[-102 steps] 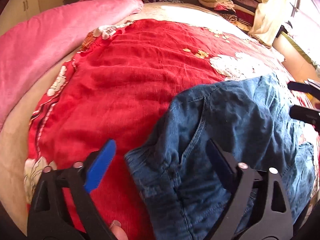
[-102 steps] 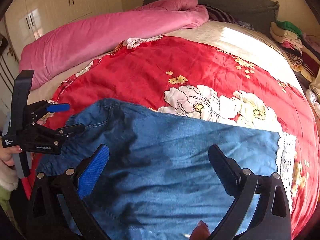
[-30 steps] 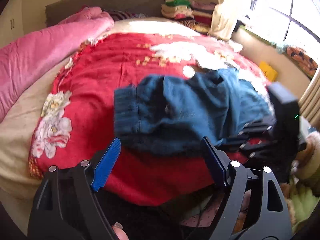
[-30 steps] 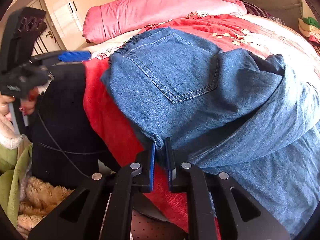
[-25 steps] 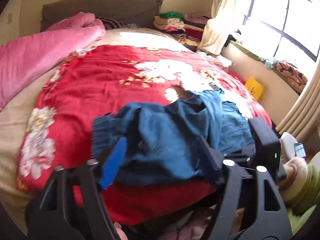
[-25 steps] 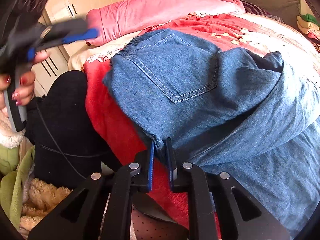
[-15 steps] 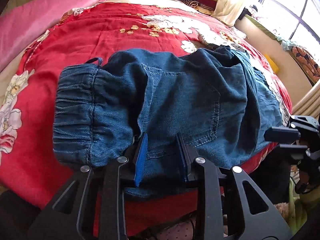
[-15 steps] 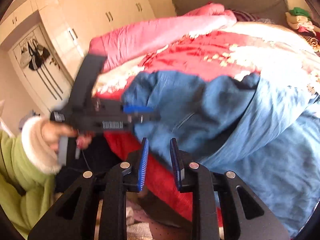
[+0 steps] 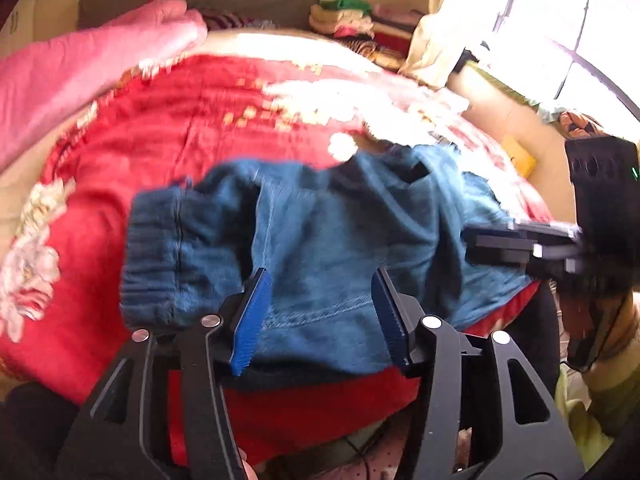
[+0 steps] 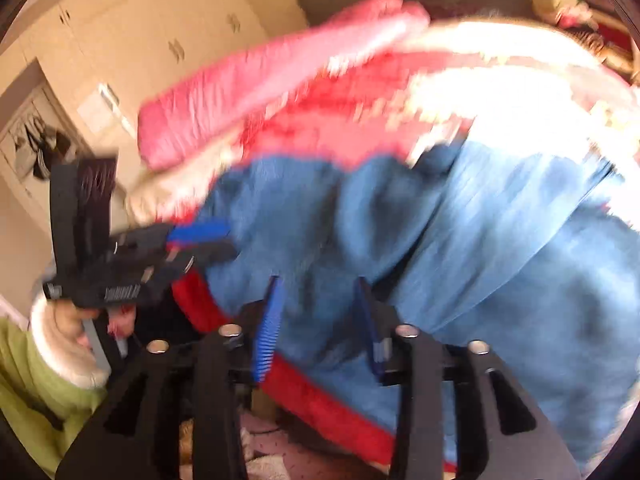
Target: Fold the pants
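Note:
The blue denim pants lie folded in a bunched heap at the near edge of the bed, elastic waistband to the left. My left gripper hovers at the heap's front edge; its jaws are opening, denim shows between them and the pads do not press on it. My right gripper is at the pants from the other side, jaws also opening, with denim between them untouched. Each gripper shows in the other's view: the right gripper at the heap's right end, the left gripper at its left. Both views are blurred.
A red floral quilt covers the bed, with a rolled pink duvet along its left. Folded clothes are stacked by the headboard. A window is at right, wardrobes at left. A green sleeve holds the left gripper.
Both pairs of jaws stood nearly closed on the denim's front edge half a second ago and now stand apart. Both views have drawn back from the pants, which rest on the quilt.

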